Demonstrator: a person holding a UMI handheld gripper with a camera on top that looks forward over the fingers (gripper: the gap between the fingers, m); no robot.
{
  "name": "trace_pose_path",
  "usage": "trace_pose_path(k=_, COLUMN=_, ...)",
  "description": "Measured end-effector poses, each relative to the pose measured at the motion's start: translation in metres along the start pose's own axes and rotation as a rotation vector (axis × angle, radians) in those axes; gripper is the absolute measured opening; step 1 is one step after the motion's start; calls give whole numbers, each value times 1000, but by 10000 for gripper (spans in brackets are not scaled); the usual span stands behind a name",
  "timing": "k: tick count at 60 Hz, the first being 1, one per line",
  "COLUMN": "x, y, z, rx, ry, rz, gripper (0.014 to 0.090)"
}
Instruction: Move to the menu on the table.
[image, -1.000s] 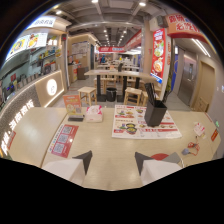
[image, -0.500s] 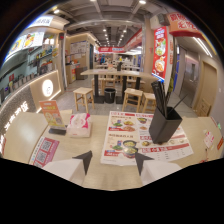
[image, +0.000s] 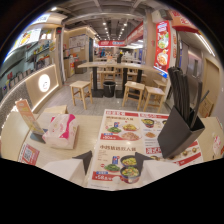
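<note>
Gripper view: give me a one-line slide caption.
Open gripper poised over the laminated menu on the table, tissue pack to one side, black utensil holder to the other.

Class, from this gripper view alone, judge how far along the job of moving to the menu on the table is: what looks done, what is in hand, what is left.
Done: the gripper is over the table, its open fingers either side of the small menu.
In hand: closing in; the larger menu and black chopstick holder lie just beyond.
Left: probably only a final settle; contact cannot be judged.
</note>
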Motion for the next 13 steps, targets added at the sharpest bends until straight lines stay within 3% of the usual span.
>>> trace_pose_path(k=13, x=-2, y=-5, z=3, rx=11, ry=-8, rz=-5, gripper=845)
